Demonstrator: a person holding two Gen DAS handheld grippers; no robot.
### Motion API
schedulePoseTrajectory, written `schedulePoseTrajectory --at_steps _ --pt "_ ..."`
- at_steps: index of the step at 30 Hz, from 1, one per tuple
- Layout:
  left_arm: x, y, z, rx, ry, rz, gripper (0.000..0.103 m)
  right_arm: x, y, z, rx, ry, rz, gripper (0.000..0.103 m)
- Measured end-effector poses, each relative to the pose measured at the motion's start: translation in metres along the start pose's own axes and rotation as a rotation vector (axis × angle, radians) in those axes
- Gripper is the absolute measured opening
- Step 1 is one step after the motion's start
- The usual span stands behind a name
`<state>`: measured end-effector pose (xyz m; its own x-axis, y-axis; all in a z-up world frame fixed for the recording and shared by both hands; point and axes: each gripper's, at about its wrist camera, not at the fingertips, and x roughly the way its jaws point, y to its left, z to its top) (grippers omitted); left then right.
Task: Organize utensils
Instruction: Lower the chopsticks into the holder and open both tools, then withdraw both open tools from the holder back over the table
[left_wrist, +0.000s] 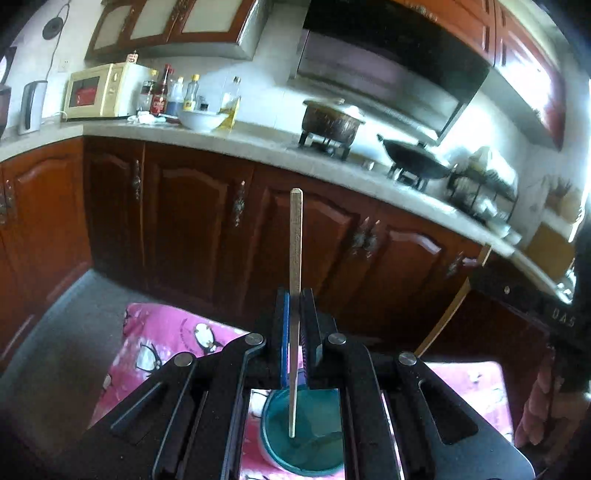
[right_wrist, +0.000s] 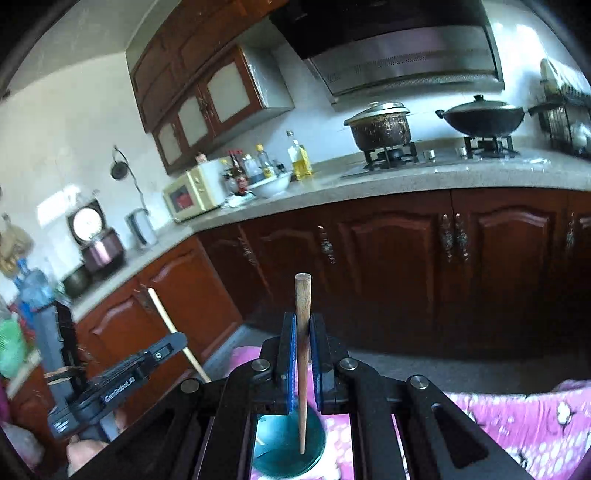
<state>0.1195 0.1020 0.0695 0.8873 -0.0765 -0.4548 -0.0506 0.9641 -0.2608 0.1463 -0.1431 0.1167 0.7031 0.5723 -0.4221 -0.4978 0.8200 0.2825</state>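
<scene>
My left gripper (left_wrist: 294, 295) is shut on a pale square chopstick (left_wrist: 296, 243). The stick stands upright and its lower end reaches down into a teal cup (left_wrist: 314, 443) below the jaws. My right gripper (right_wrist: 303, 321) is shut on a brown round chopstick (right_wrist: 303, 299), also upright, with its lower end inside the same teal cup (right_wrist: 277, 458). The left gripper's body (right_wrist: 122, 380) shows at the lower left of the right wrist view with its chopstick (right_wrist: 173, 328). The right gripper's chopstick (left_wrist: 454, 302) shows at the right of the left wrist view.
The cup stands on a pink penguin-print cloth (left_wrist: 166, 339). Dark wooden base cabinets (right_wrist: 406, 258) and a stone counter (right_wrist: 369, 184) run behind, with a microwave (left_wrist: 99, 90), bottles, a white bowl (left_wrist: 201, 120), a pot (right_wrist: 380, 125) and a wok (right_wrist: 480, 116).
</scene>
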Motion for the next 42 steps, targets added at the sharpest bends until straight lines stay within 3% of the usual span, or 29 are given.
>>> schedulePoseTrajectory --at_steps 12,14,16,18,19,25,31,42 --pt "0.040 0.004 -0.055 0.013 0.174 0.049 0.006 0.081 -0.025 -0.053 0.059 0.219 0.036 0.007" --pt "0.039 0.006 -0.056 0.007 0.186 0.056 0.018 0.085 -0.029 -0.059 0.077 0.242 0.034 0.007" --pt "0.034 0.008 -0.057 -0.007 0.184 0.048 0.043 0.085 -0.033 -0.063 0.087 0.255 0.033 0.013" --pt "0.027 0.010 -0.056 -0.021 0.171 0.042 0.050 0.077 -0.035 -0.069 0.083 0.248 0.022 0.037" --pt "0.021 0.010 -0.056 -0.024 0.163 0.043 0.052 0.073 -0.036 -0.073 0.080 0.242 0.019 0.039" --pt "0.000 0.000 -0.064 0.002 0.154 0.067 0.054 0.042 -0.038 -0.095 0.063 0.237 -0.026 0.040" --pt "-0.020 -0.023 -0.084 0.045 0.146 0.082 0.059 0.005 -0.035 -0.117 0.050 0.198 -0.140 0.053" --pt "-0.038 -0.082 -0.118 0.144 0.173 0.036 0.061 -0.060 -0.038 -0.151 0.038 0.182 -0.298 0.061"
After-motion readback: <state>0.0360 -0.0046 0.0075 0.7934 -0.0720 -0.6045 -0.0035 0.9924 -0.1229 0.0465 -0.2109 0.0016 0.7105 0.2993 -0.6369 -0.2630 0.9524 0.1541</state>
